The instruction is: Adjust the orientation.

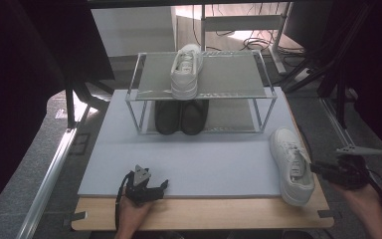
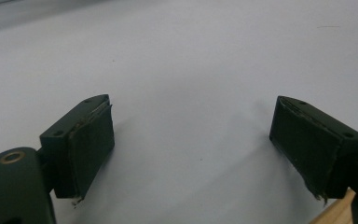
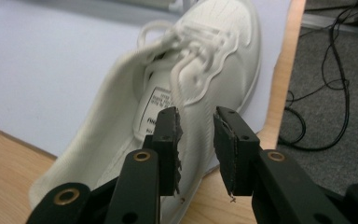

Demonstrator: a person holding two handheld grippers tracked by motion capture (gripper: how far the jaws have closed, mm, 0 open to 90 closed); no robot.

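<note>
Just ahead of your right gripper [image 3: 196, 140], the white sneaker [image 3: 186, 93] carries the one bit of print you can find: a small boxed label [image 3: 157, 105] on the inside of its tongue [image 3: 165, 100], directly beyond the jaw on the left of the right gripper view. You can see that it holds several short lines of dark type inside a thin frame, but the letters are too small and blurred to make out a single word or number. Nothing else you see bears writing that can be read.
</note>
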